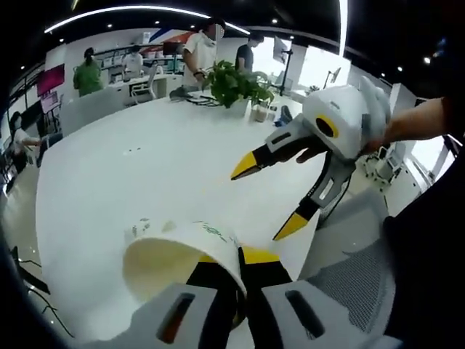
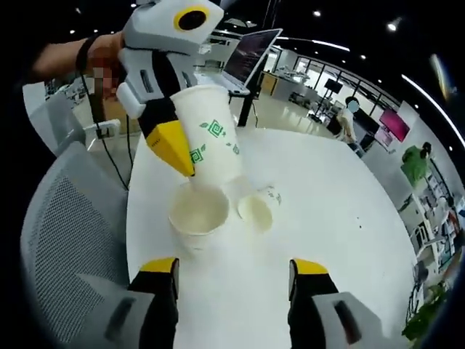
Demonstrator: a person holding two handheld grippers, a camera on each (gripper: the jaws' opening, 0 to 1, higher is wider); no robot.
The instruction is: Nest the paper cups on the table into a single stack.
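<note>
Left gripper view: a paper cup [image 1: 182, 254] is clamped at its rim by the left gripper [image 1: 240, 273].
Right gripper [image 1: 270, 196]: jaws are held wide apart, nothing between them.
Right gripper view: two more cups [image 2: 198, 216] are seen standing side by side on the white table [image 2: 341, 218], beneath the held cup.

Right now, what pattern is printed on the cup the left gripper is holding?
Small green motifs on the white held cup, clearest in the right gripper view.

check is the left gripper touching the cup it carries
Touching: the right gripper view shows the left gripper clamped on the raised cup's wall.
</note>
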